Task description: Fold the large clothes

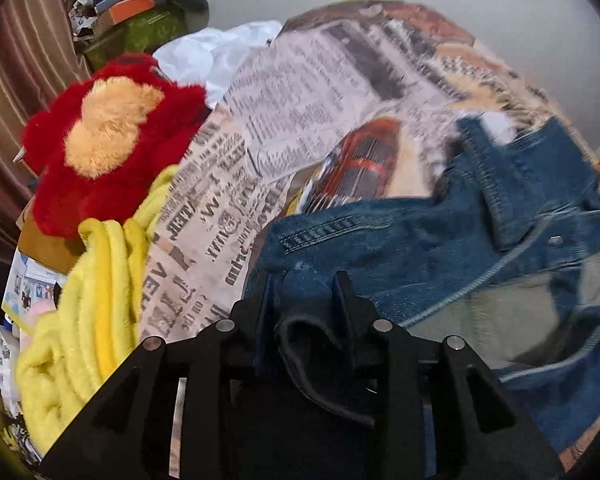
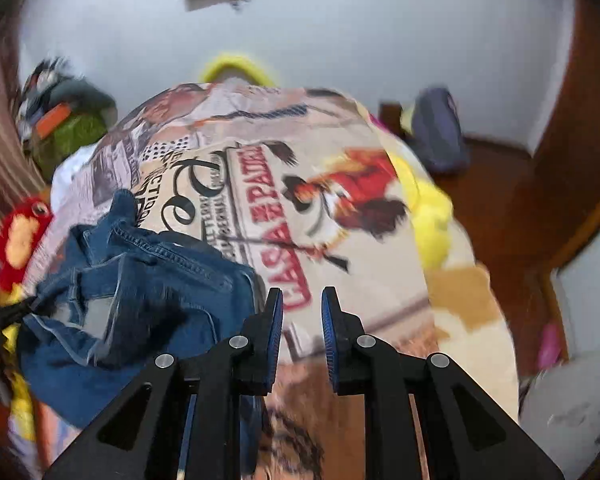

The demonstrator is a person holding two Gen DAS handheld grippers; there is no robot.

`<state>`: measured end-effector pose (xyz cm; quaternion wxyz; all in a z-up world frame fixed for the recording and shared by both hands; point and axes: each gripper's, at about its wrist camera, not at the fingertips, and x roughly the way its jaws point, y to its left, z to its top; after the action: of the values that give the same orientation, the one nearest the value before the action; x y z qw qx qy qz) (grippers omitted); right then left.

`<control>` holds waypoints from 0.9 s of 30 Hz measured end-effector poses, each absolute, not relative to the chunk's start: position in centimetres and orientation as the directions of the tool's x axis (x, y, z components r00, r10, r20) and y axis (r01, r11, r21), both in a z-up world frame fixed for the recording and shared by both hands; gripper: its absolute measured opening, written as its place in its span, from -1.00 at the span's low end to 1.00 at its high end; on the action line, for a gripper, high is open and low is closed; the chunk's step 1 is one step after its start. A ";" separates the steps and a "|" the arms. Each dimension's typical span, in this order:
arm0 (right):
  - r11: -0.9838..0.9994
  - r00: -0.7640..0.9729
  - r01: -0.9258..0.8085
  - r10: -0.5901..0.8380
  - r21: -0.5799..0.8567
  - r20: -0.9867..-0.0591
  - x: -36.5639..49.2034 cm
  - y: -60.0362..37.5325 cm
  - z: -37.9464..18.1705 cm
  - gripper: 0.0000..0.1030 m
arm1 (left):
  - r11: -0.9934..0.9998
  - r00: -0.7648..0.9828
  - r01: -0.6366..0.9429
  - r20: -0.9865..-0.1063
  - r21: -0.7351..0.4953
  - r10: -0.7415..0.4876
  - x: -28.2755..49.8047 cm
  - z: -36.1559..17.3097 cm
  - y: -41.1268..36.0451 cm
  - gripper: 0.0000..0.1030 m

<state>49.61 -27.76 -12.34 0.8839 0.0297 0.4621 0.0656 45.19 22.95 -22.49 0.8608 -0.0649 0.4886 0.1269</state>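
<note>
A blue denim jacket lies crumpled on a bed covered by a printed newspaper-pattern sheet. My left gripper is shut on a fold of the jacket's dark edge, bunched between the fingers. In the right wrist view the jacket lies at the left. My right gripper is open and empty above the sheet, just right of the jacket. The left gripper shows dimly at the far left edge.
A red and orange plush toy and a yellow fleece blanket lie left of the jacket. White cloth lies behind. A cluttered green pile stands at the back left, a purple bag on the wooden floor at right.
</note>
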 end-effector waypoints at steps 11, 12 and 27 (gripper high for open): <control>0.950 0.488 -0.277 0.270 0.147 -0.830 45.3 -23.1 -13.0 -0.72 | 0.975 0.603 -0.209 -0.775 0.074 0.188 40.3 -14.2 22.0 0.48; 0.942 0.484 -0.302 0.283 0.145 -0.828 44.9 -22.0 -13.2 -0.72 | 0.977 0.593 -0.193 -0.782 0.094 0.192 40.0 -14.5 21.6 0.58; 0.820 0.397 -0.570 0.224 -0.048 -0.890 43.5 -10.3 -18.9 -0.72 | 0.978 0.418 -0.136 -0.886 0.158 0.201 41.2 -24.9 19.7 0.86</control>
<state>43.49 -10.34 -18.89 0.8171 -0.1758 0.4924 0.2429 41.25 19.70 -24.89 0.8415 0.0308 0.5300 0.1000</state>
